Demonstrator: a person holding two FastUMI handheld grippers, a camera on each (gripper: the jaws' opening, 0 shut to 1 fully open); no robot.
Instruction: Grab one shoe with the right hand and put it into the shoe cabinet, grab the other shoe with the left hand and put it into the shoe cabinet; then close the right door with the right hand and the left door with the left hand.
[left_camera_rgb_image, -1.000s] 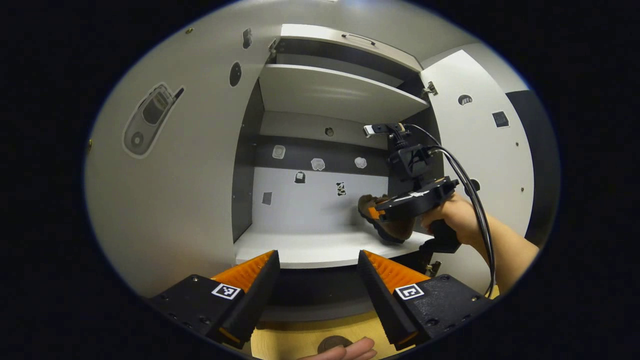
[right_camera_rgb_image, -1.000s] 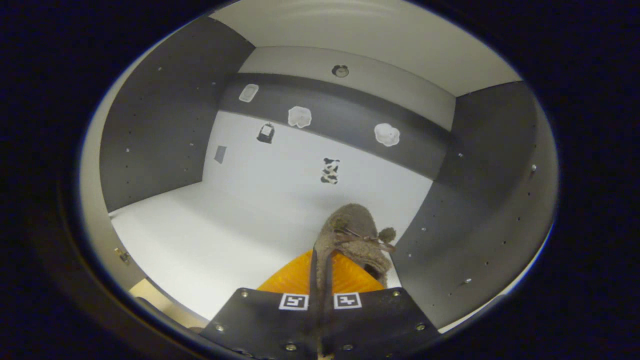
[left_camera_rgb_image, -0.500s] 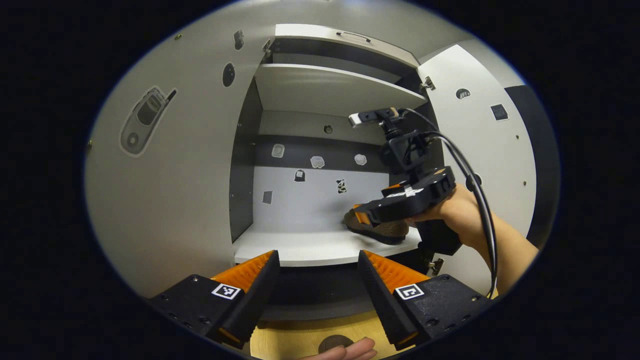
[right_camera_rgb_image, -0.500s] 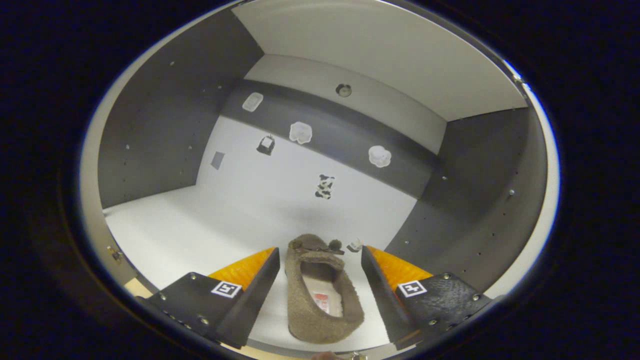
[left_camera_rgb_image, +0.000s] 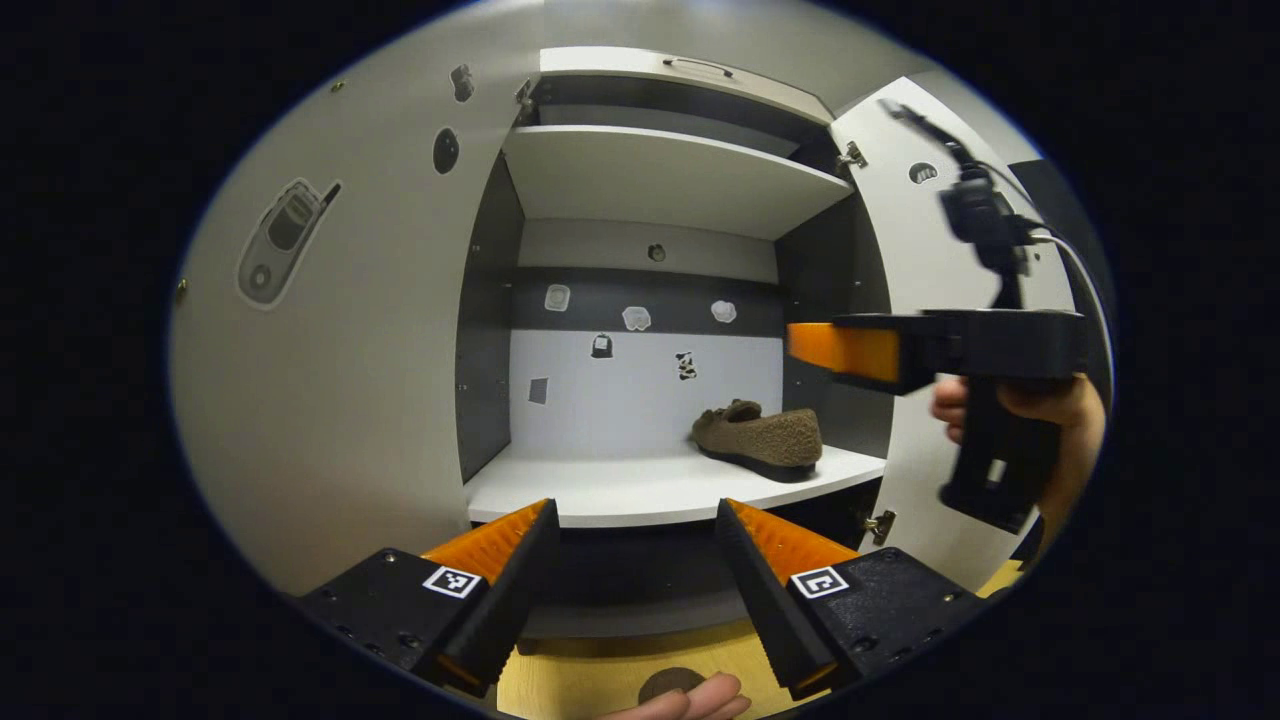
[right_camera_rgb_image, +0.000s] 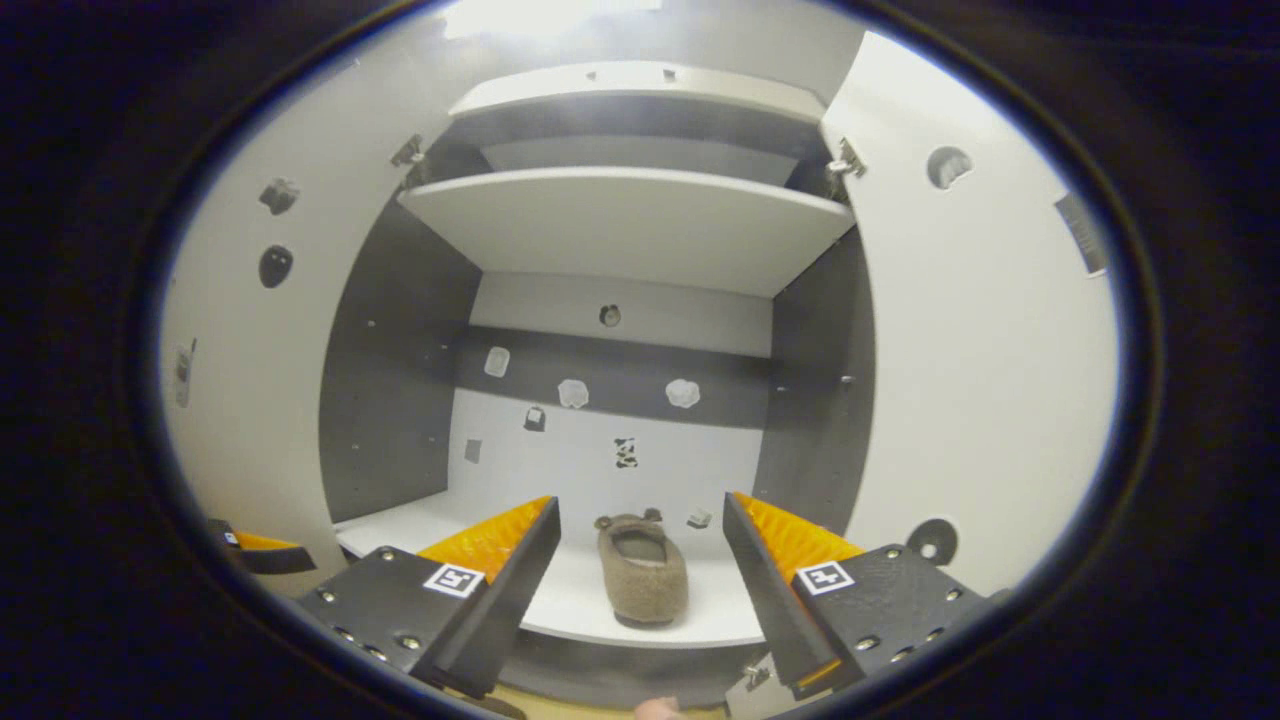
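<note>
A brown fuzzy shoe (left_camera_rgb_image: 757, 437) lies flat on the right part of the cabinet's white lower shelf (left_camera_rgb_image: 600, 495), toe toward the back wall. In the right gripper view the shoe (right_camera_rgb_image: 643, 567) rests on the shelf (right_camera_rgb_image: 570, 605) beyond my right gripper (right_camera_rgb_image: 640, 503), which is open, empty and outside the cabinet. The left gripper view has that right gripper (left_camera_rgb_image: 850, 352) held level by a hand (left_camera_rgb_image: 1040, 400) in front of the right door. My left gripper (left_camera_rgb_image: 635, 507) is open and empty, low before the cabinet.
The left door (left_camera_rgb_image: 330, 330) and the right door (left_camera_rgb_image: 925, 250) both stand open. An upper shelf (left_camera_rgb_image: 660, 175) spans the cabinet above. A fingertip (left_camera_rgb_image: 700, 700) and a dark round thing (left_camera_rgb_image: 668, 684) sit over the wooden floor. The left gripper (right_camera_rgb_image: 255, 552) appears at lower left.
My right gripper opened, let go of the shoe on the lower shelf and drew back out of the cabinet to the right. The left gripper barely moved.
</note>
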